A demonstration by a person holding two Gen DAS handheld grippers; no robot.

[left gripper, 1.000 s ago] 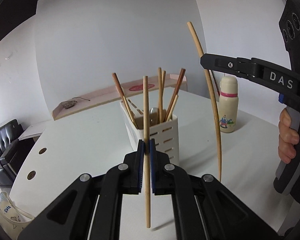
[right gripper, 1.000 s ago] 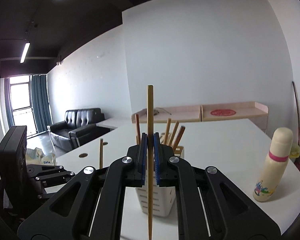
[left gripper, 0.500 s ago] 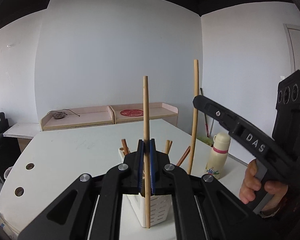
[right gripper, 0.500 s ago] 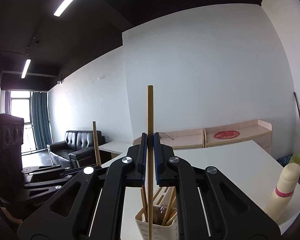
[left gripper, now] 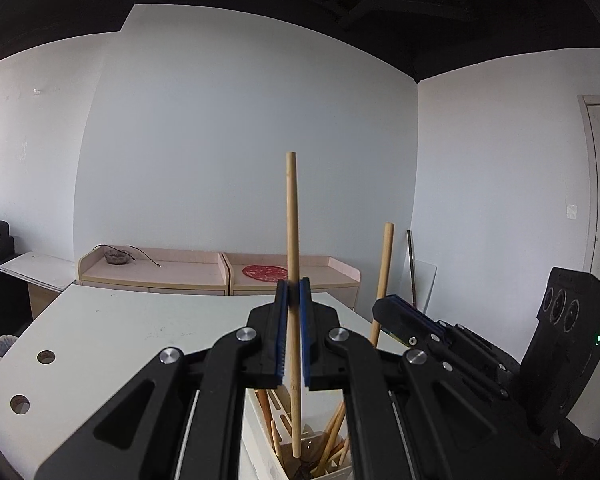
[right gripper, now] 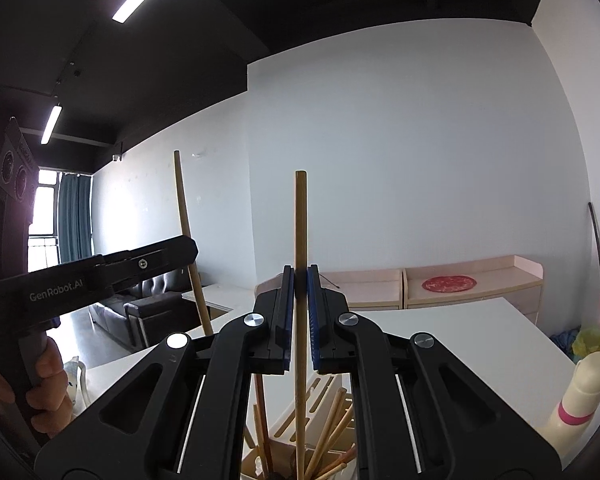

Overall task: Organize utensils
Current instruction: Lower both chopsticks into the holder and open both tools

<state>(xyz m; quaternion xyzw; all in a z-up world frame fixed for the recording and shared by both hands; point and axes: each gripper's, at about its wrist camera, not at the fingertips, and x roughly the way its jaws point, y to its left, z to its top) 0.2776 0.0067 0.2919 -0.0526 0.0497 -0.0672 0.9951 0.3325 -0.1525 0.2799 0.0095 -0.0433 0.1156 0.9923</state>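
My left gripper [left gripper: 293, 292] is shut on a pale wooden chopstick [left gripper: 291, 220] that stands upright. Its lower tip hangs over the white utensil holder [left gripper: 260, 432], which holds several chopsticks [left gripper: 332, 432]. My right gripper [right gripper: 299, 280] is shut on a second upright chopstick [right gripper: 300, 232], whose lower end reaches down among the chopsticks in the holder [right gripper: 256, 466]. The two grippers are close side by side. The right gripper [left gripper: 396, 312] and its chopstick [left gripper: 385, 264] show in the left wrist view. The left gripper [right gripper: 180, 252] and its chopstick [right gripper: 184, 216] show in the right wrist view.
The holder stands on a white table [left gripper: 120, 340] with two round holes [left gripper: 20, 404] near its left edge. A cream bottle with a pink band [right gripper: 580, 396] stands to the right. Low pink-topped cabinets [left gripper: 180, 272] line the far wall. A person's hand [right gripper: 48, 384] grips the left handle.
Both grippers have risen with their chopsticks still clamped. The holder has dropped from mid-picture to the bottom edge, under the fingers. The right gripper now sits lower and closer in the left view.
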